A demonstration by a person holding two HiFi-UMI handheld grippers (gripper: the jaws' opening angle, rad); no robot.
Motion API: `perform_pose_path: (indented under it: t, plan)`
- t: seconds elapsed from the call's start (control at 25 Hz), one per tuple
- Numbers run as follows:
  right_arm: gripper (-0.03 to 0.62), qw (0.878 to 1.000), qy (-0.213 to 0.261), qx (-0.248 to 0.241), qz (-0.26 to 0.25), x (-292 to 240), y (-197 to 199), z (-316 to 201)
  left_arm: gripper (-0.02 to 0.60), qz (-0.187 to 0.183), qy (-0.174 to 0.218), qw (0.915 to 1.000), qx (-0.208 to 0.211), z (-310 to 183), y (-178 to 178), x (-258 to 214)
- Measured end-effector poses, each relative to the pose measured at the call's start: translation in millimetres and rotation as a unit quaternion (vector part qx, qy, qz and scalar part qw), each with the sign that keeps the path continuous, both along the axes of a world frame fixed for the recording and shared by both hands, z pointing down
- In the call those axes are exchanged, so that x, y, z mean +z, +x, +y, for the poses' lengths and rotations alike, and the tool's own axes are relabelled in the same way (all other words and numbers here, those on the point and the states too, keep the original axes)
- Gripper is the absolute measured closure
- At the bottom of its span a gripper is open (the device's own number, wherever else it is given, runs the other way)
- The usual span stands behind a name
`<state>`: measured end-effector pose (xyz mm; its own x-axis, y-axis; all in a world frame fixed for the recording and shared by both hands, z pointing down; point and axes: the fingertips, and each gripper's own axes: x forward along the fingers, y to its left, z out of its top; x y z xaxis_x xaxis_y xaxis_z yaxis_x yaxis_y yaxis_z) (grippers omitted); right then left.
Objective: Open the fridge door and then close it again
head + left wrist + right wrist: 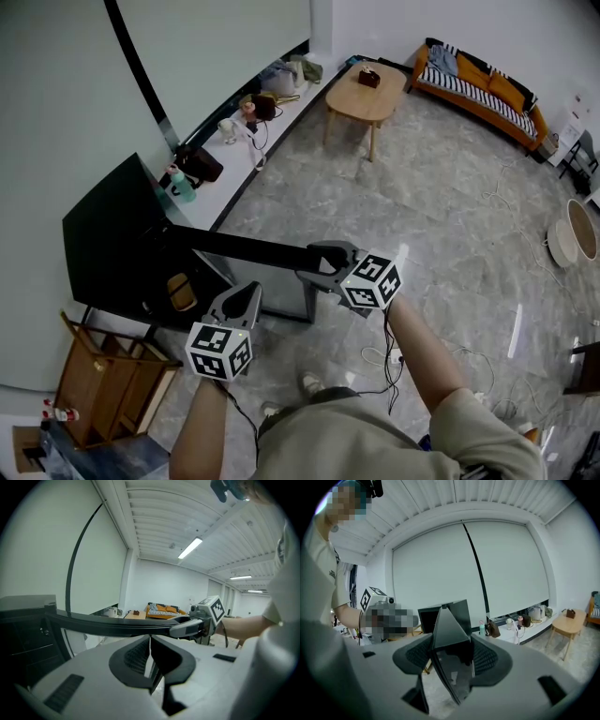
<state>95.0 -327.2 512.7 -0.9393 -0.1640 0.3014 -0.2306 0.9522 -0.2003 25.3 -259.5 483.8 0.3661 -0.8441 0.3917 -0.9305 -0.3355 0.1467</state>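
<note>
Since one grip is enough to swing a door, the left tongs [246,289] are kept pressed together with nothing between them and are held idle on the near side of the fridge door [239,247], close under its top edge but, as far as can be judged, not touching it. Slightly farther and to the right, the right tongs [317,263] are clamped on the door's free corner, one pad laid against each face (a hold by which the panel can be both pulled and pushed, so no re-gripping should be needed for the return swing). The corner is seen wedged between the pads in the right gripper view, with dark glossy panel filling the gap.

The door is stood well out from the black fridge [111,239] at the left, hinged at the cabinet and stretched rightward over the grey floor [441,216]; the opening half of the task is judged to be done or nearly so, and the closing is not yet made. The swing path back towards the cabinet looks unobstructed.

Farther off, bags and a bottle are lined along a low ledge [220,192] by the wall, and a sofa [487,94] is set at the far right, well clear of the door.
</note>
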Motion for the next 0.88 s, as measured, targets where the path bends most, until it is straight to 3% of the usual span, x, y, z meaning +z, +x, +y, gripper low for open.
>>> perform_pose_path:
  t: [0.88]
  plan:
    - [0.358, 0.999, -0.009, 0.031, 0.010, -4, -17, 79, 0.571, -0.010, 0.002, 0.9998, -0.018, 78, -39, -12]
